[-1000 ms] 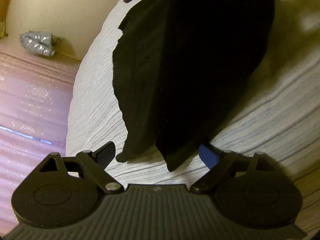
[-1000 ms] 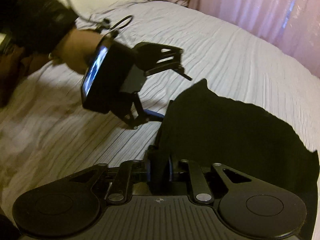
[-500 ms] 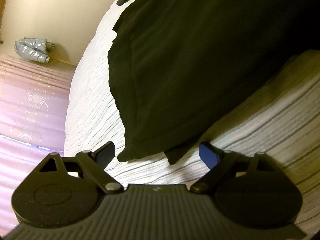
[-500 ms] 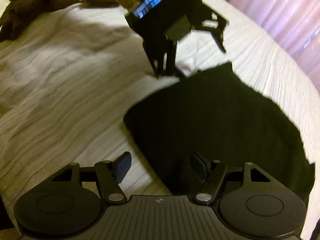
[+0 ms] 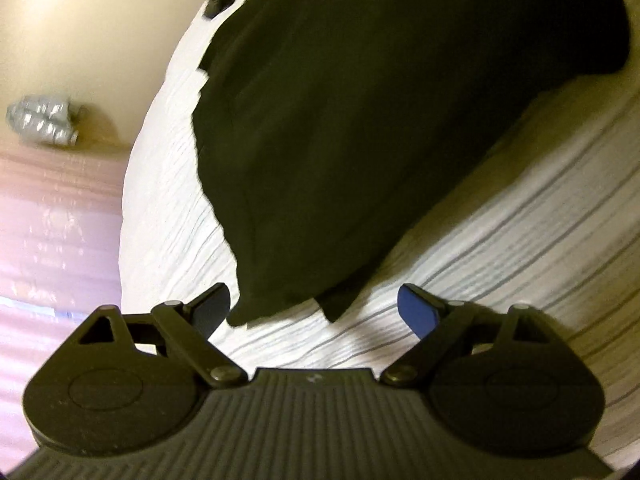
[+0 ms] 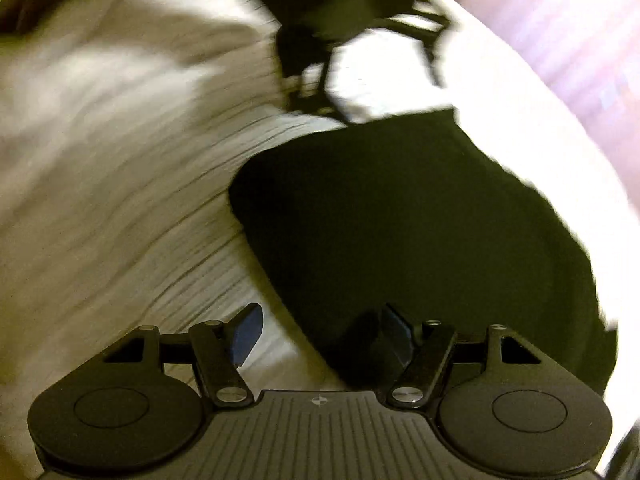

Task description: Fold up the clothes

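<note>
Garment: one, black, lying folded flat on bed, near bed's curtain-side edge. A second ago right tongs were clamped on its corner, lifted; now released, fabric laid down, so this fold looks done.

Right tongs: apart, garment edge under right pad, nothing pinched.

Left tongs: apart both then and now, empty, just short of garment's near corner.

Count: garment one; tongs two; bed one; curtain one, pink, beyond garment; silver bundle one, on floor past bed.

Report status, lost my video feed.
Both hand-held grippers, left and right, open, empty. Black garment folded flat on bedspread. Nothing in the way.
</note>
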